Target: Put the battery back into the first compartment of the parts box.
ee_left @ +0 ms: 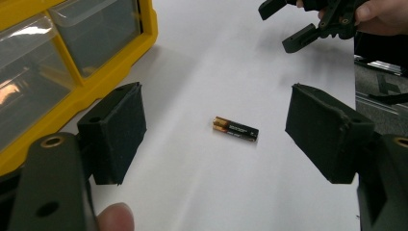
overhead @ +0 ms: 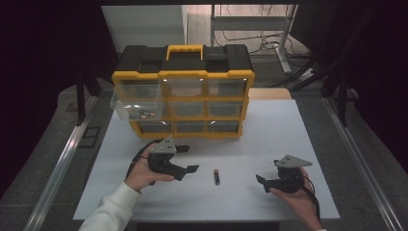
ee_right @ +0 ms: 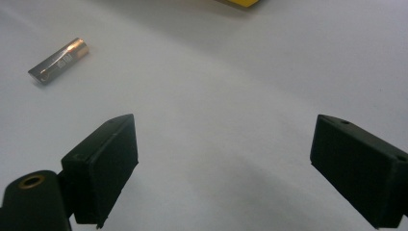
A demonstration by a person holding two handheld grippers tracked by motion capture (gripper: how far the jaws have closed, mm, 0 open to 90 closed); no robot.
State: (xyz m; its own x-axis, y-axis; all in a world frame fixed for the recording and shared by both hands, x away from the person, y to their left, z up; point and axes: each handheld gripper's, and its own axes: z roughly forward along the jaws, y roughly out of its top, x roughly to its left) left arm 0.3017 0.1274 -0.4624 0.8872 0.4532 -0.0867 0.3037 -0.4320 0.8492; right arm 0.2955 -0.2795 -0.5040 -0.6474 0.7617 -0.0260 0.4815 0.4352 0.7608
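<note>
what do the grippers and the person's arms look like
Both the left gripper and the right gripper are black, each with a grey three-cornered plate on top, two blocky black jaws, brass-ringed holes and a black cable. The left arm wears a white sleeve.

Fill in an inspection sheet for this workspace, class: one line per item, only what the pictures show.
Surface: white table, bare around the work.
Job's things: battery lying flat between the grippers; yellow-black drawer organiser behind it, top-left drawer pulled out, small items inside.
Clutter: nothing seen.
Grippers: left gripper open, jaws either side of the battery; right gripper open, empty.
Cables: black cable trailing from the right gripper; more on the floor behind.
Surroundings: dark, table frame beyond.
</note>
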